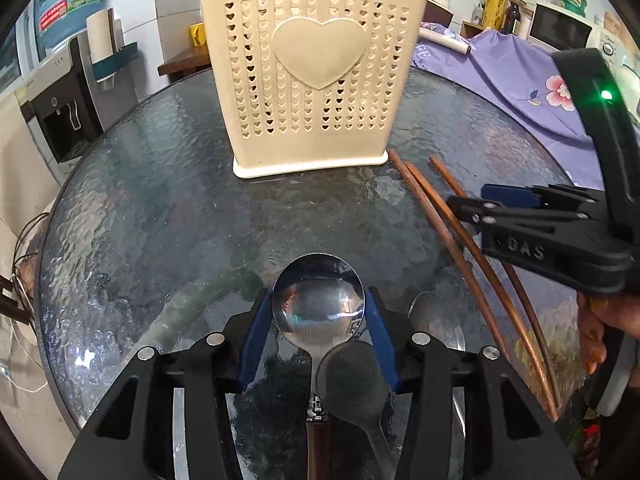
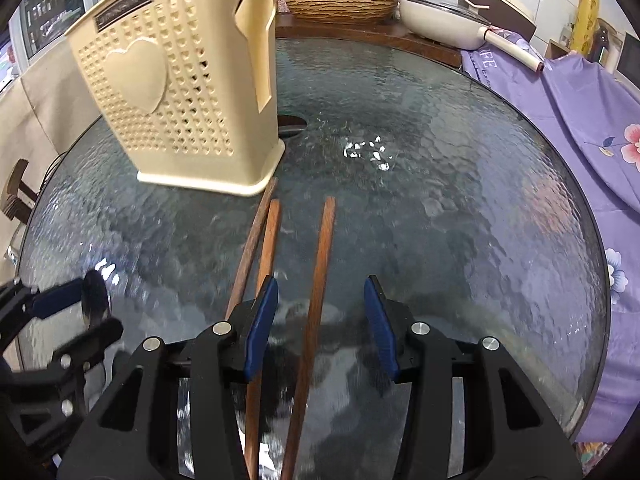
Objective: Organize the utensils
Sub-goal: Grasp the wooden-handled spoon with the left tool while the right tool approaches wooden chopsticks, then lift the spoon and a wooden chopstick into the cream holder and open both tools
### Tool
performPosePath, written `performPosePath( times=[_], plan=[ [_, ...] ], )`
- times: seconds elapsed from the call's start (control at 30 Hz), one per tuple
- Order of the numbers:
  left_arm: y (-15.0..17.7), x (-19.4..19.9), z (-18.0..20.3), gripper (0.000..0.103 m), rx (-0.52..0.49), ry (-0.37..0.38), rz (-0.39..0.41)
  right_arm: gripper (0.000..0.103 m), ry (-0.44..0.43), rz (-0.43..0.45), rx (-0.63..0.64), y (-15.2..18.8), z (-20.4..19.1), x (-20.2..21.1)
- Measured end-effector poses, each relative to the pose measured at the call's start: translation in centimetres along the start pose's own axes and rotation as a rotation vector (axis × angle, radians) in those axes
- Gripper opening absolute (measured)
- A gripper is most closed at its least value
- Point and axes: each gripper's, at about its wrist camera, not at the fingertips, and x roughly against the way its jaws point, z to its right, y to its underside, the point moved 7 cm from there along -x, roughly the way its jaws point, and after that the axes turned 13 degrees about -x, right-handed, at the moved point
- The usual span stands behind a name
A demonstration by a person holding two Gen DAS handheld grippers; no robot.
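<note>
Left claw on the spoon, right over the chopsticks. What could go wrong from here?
1. The spoon is shiny and held across its rounded bowl by the left claw; it may slip or twist when lifted.
2. The right claw is open around one chopstick, but the others lie close beside it and may be knocked.
3. One chopstick's end sits at the holder base, so dragging could nudge it.

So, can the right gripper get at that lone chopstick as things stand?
Probably yes: the right gripper is open, the chopstick lies between its fingers on the glass table, nothing covering it.
</note>
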Motion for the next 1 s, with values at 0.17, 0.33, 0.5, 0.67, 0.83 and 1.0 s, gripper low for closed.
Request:
performPosePath(
  times=[0.17,0.33,0.5,0.67,0.83,1.0],
  plan=[
    [-0.6,-0.5,-0.9,0.046,0.011,0.014,-0.006,0.030,0.007,-0.014,-0.001,-1.5,-0.4,-1.1],
    [-1.2,-0.6,-1.6,0.046,0.025,0.029,0.007,0.009,0.007,-0.011,0.017,-1.8,-0.8,-1.4],
    [-2.3,0.2,-2.8,0.046,0.036,0.035,0.049,0.008,-0.017,0.002,-0.002,-1.3,-0.7,-1.1],
    [-3.4,1.3,-3.1,0.046,0.032,0.042,0.097,0.008,-0.069,0.030,-0.031,-1.6,0.1,-0.3],
    [-4.2,3.4,-3.0,0.046,0.029,0.051,0.155,0.008,-0.119,0.112,-0.043,-2.6,0.3,3.0],
    [-5.0,6.5,-3.0,0.046,0.037,0.066,0.225,0.008,-0.166,0.212,-0.046,-3.5,0.4,7.9]
  ],
)
